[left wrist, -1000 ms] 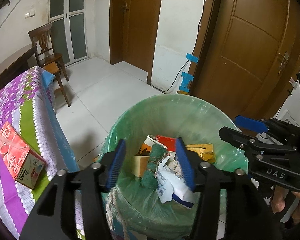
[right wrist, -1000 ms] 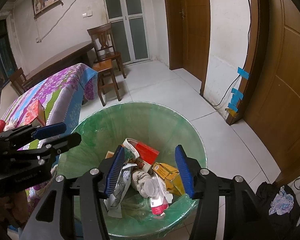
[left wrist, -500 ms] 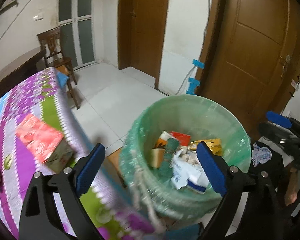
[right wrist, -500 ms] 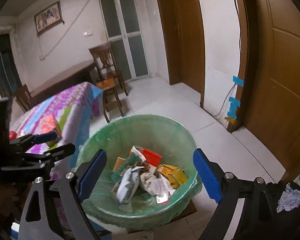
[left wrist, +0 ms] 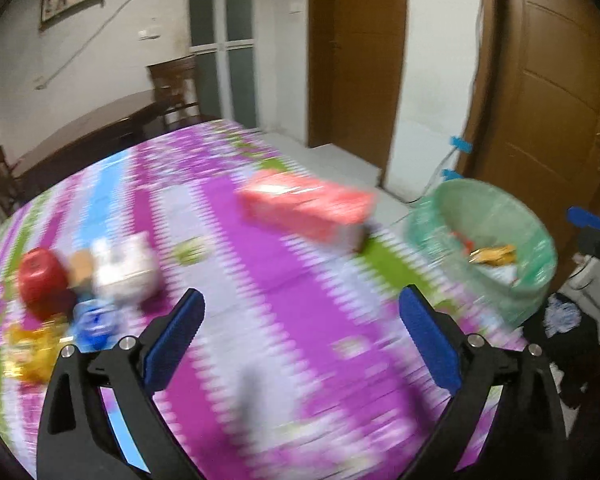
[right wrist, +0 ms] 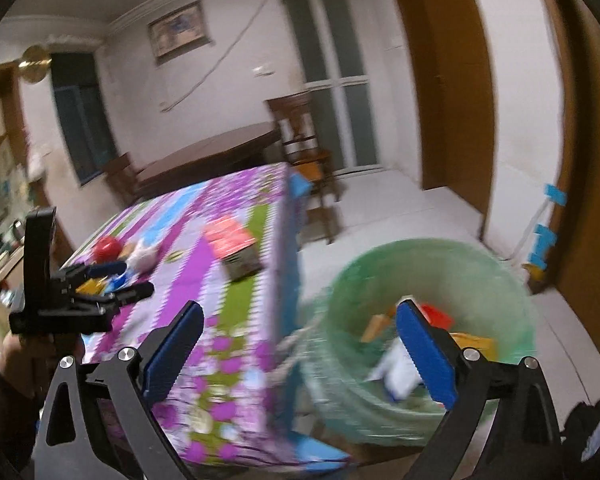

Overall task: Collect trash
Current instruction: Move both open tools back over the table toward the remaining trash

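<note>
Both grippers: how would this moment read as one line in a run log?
left gripper: open, empty, jaws just opened, over table | right gripper: open, empty, jaws just opened, by bin | red carton: on table

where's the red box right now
The red box lies on the purple tablecloth near the table's far right edge, just left of the green-lined bin in the left wrist view.

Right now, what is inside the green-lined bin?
The green-lined bin holds blurred trash: a red carton, yellow packets and a white-blue wrapper. The right gripper's finger covers part; anything beneath that pile is hidden.
</note>
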{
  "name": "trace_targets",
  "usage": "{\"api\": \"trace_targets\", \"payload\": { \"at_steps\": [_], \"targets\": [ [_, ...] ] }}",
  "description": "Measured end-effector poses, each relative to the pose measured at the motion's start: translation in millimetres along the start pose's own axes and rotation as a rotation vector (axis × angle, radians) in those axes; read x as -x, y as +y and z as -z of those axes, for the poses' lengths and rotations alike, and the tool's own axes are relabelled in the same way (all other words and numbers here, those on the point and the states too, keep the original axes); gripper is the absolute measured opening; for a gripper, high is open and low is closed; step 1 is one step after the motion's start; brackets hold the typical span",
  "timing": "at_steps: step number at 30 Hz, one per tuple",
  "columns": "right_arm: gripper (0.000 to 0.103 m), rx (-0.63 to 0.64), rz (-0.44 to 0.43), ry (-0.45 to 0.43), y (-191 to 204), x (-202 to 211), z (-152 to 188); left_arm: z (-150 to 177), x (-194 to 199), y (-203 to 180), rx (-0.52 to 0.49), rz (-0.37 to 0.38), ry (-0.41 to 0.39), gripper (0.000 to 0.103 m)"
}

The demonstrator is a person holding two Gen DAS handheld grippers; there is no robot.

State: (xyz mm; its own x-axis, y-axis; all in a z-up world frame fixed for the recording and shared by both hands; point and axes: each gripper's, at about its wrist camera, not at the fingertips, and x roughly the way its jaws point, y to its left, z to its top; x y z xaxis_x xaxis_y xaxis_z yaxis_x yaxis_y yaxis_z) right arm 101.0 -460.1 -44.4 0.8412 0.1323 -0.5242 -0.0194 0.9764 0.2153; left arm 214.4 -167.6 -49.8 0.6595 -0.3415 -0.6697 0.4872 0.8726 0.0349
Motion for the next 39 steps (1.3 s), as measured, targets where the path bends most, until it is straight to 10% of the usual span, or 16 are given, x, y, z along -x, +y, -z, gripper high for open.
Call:
{"api": "trace_targets", "payload": {
  "at_steps": [13, 17, 21, 34, 39],
  "targets": [
    [0.096, 0.111, -0.172, 0.142, 120.7, -77.1, 8.8, 41.2, 53.4, 181.6, 0.012, -0.149, 0.078, 0.095],
    [0.096, 0.129, -0.240, 0.179, 159.1, -115.1, 0.2, 42.7, 58.5, 187.2, 0.079, -0.091, 0.033, 0.095],
    [0.061, 0.127, -0.313, 0.267, 198.9, -170.2, -15.7, 45.7, 46.9, 171.4, 0.082, -0.055, 0.022, 0.095],
    [0.061, 0.088, -0.303, 0.389, 280.1, -318.6, -63.6, 42.0, 23.7, 169.8, 0.116, -0.012, 0.035, 0.094],
    [0.040, 0.193, -0.294, 0.400, 305.2, -333.8, -66.1, 44.6, 27.4, 174.3, 0.138, 0.004, 0.025, 0.094]
  ]
}}
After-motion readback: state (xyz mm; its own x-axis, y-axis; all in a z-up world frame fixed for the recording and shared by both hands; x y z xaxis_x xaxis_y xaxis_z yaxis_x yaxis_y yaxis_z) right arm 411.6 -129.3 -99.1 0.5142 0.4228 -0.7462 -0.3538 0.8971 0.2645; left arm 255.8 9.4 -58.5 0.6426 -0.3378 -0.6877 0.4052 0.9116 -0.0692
